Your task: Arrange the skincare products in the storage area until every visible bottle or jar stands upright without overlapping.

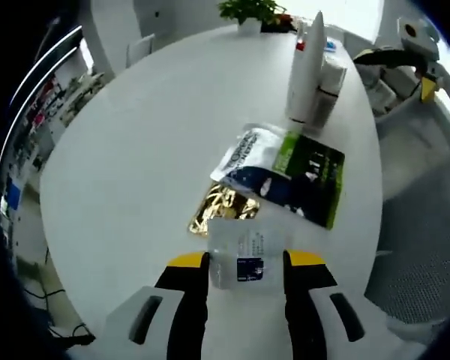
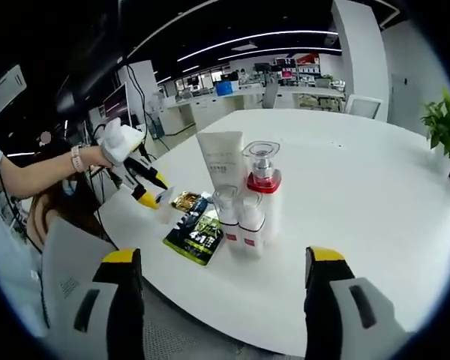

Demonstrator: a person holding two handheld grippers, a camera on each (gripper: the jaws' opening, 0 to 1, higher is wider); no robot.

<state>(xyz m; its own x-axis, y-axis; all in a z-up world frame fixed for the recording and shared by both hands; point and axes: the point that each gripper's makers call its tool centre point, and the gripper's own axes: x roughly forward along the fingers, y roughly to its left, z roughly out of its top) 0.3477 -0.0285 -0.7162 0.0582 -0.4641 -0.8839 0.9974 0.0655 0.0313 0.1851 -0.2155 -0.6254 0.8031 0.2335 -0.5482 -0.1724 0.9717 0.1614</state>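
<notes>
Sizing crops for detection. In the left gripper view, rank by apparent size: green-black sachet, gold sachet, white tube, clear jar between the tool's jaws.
1. Green-black sachet
2. White tube, though it's farthest
3. Clear jar and gold sachet: too close to rank; the jar is nearest and covers part of the sachet.

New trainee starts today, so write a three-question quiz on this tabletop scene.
1. True or false: the left claw has its jaws on either side of a small clear bottle.
2. Which item lies flat beside the white sachet?
A. green-and-black sachet
B. red mug
C. blue towel
3. Fill in: the white tube stands ____ on the white table, next to the red-collared pump bottle.

Key: 1 true; 2 A; 3 upright.
</notes>
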